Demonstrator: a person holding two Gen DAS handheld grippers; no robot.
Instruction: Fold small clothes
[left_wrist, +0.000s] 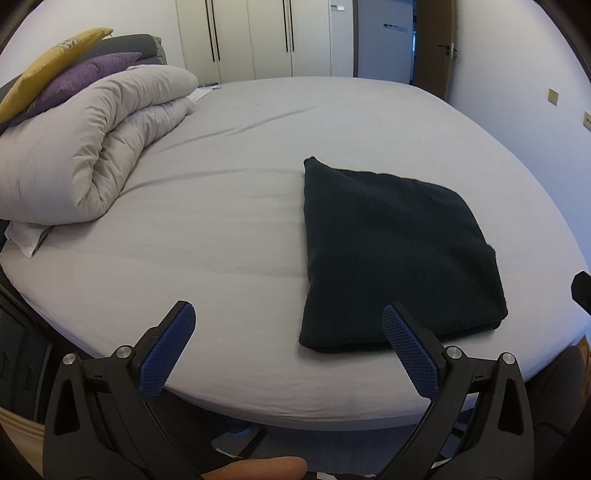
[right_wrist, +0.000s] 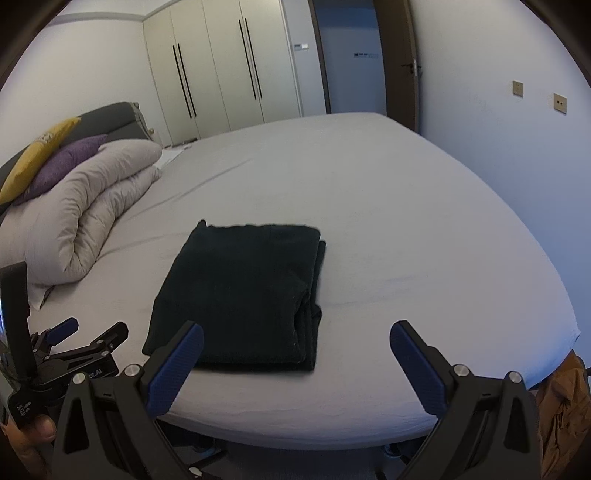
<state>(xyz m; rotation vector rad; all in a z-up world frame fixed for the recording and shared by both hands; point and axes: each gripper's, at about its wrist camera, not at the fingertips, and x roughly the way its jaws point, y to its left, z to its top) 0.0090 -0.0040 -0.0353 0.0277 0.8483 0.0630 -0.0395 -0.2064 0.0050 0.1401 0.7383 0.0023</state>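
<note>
A dark, nearly black garment lies folded into a thick rectangle near the front edge of the bed. It also shows in the right wrist view, with stacked layers along its right side. My left gripper is open and empty above the bed's front edge, its right finger just in front of the garment's near edge. My right gripper is open and empty, its left finger overlapping the garment's near edge in view. The left gripper also shows at the far left of the right wrist view.
A rolled beige duvet lies at the left of the bed with purple and yellow pillows behind it. White wardrobes and a door stand behind. A brown cloth hangs beyond the bed's right corner.
</note>
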